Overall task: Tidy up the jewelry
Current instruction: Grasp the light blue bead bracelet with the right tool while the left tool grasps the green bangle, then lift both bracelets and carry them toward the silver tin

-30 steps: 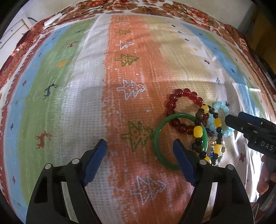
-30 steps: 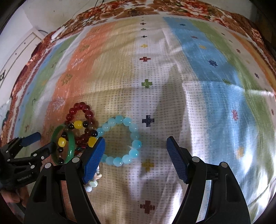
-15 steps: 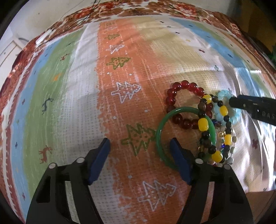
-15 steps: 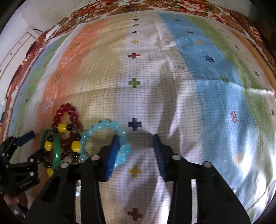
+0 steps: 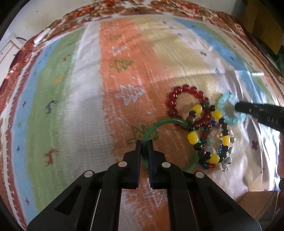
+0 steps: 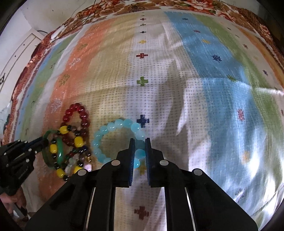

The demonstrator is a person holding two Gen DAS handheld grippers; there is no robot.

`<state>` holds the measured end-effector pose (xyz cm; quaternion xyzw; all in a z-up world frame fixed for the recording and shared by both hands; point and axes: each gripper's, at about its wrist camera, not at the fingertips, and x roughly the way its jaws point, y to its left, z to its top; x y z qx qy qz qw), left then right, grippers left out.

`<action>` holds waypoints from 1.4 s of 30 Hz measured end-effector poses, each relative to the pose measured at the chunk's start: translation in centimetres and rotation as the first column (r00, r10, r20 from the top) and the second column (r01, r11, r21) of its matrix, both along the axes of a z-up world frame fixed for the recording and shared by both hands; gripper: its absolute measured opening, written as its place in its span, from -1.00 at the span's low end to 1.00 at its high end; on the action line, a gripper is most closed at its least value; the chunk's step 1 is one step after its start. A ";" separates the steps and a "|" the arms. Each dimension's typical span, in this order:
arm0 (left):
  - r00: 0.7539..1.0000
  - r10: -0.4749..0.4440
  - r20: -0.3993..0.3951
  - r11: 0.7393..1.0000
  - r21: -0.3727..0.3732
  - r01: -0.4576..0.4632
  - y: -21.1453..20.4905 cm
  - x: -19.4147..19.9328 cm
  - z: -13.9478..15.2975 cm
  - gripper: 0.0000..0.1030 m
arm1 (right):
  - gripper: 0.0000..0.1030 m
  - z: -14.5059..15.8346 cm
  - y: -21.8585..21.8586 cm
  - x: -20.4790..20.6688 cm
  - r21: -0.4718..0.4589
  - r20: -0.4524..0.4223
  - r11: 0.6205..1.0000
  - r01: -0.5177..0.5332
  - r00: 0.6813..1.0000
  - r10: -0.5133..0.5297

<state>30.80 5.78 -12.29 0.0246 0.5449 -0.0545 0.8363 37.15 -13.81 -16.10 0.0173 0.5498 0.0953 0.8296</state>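
A pile of bracelets lies on the striped cloth. My left gripper [image 5: 144, 144] is shut on the near-left rim of the green bangle [image 5: 156, 124]. A red bead bracelet [image 5: 179, 94], a black-and-yellow bead bracelet [image 5: 193, 138] and a mixed clear bead string [image 5: 214, 140] overlap the bangle's right side. My right gripper [image 6: 139, 144] is shut on the light-blue bead bracelet [image 6: 113, 127], gripping its right side. The right gripper also shows in the left wrist view [image 5: 257, 113] at the blue bracelet [image 5: 230, 120]. The left gripper shows in the right wrist view [image 6: 35, 144].
The striped cloth [image 5: 79, 106] with tree and deer patterns covers the surface, with a floral border [image 6: 177, 5] at the far edge. A brown box corner [image 5: 257, 204] sits at the near right. A white cabinet [image 6: 21, 53] stands at the far left.
Both grippers have closed: the left on the green bangle's rim, the right on the light-blue bracelet. The blue bracelet has shifted slightly away from the pile.
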 end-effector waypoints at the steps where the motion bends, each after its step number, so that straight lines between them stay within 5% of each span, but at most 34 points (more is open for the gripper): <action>1: 1.000 0.008 0.007 1.000 -0.005 -0.008 0.2 -0.1 0.3 -0.86 | -0.77 0.2 0.2 -0.2 0.002 0.003 1.000 -0.004 1.000 0.004; 17: 0.992 0.098 0.080 0.992 -0.088 -0.091 1.8 -3.5 5.5 -0.84 | -0.76 6.0 2.0 -5.2 0.019 0.108 0.996 -0.091 0.990 0.089; 42: 0.985 0.115 0.130 0.990 -0.091 -0.104 1.4 -8.1 8.4 -0.83 | -0.77 9.0 3.3 -10.2 -0.073 0.198 0.983 -0.166 0.964 0.177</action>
